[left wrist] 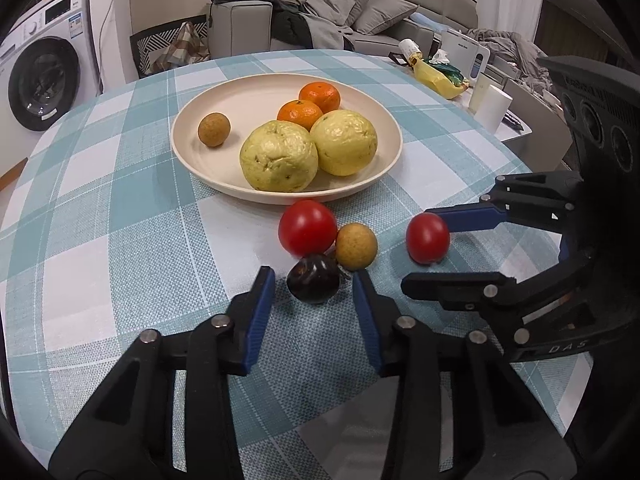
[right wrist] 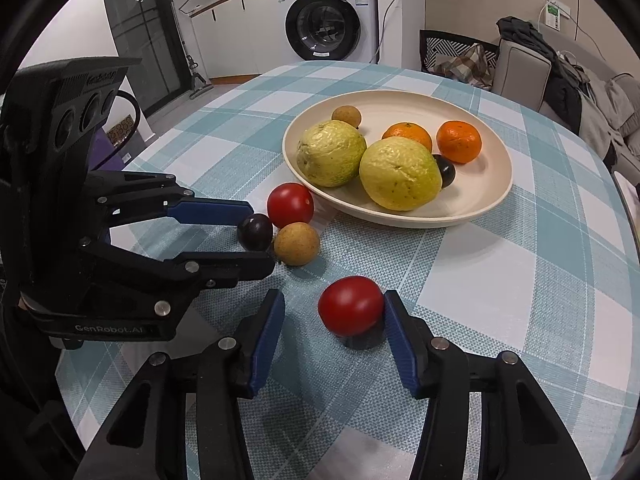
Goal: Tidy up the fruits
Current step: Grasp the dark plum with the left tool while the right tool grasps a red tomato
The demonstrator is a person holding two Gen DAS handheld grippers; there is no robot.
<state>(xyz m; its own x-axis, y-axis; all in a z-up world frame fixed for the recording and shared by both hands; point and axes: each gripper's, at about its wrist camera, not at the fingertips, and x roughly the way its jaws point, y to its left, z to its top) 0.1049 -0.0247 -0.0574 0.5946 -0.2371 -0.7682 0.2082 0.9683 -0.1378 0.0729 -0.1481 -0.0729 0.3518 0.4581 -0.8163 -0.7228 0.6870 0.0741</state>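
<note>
A cream plate point(left wrist: 188, 152) holds two yellow-green guavas point(left wrist: 279, 156), two mandarins point(left wrist: 300, 114) and a brown longan point(left wrist: 214, 129); the right wrist view also shows a dark plum point(right wrist: 445, 170) in it. On the checked cloth in front lie a red tomato point(left wrist: 307, 227), a longan point(left wrist: 356, 246) and a dark plum point(left wrist: 314, 282). My left gripper point(left wrist: 314, 280) straddles that plum with narrow gaps on both sides, so it is open. My right gripper point(right wrist: 334, 304) is open around a second tomato point(right wrist: 351, 306), which touches only its right finger point(right wrist: 396, 328).
The round table's edge curves close behind the plate. A yellow bag point(left wrist: 436, 76) and a white cup point(left wrist: 492, 106) sit at the table's far right. A washing machine point(right wrist: 332, 20), a chair point(left wrist: 168, 48) and a cluttered sofa point(left wrist: 340, 12) stand beyond.
</note>
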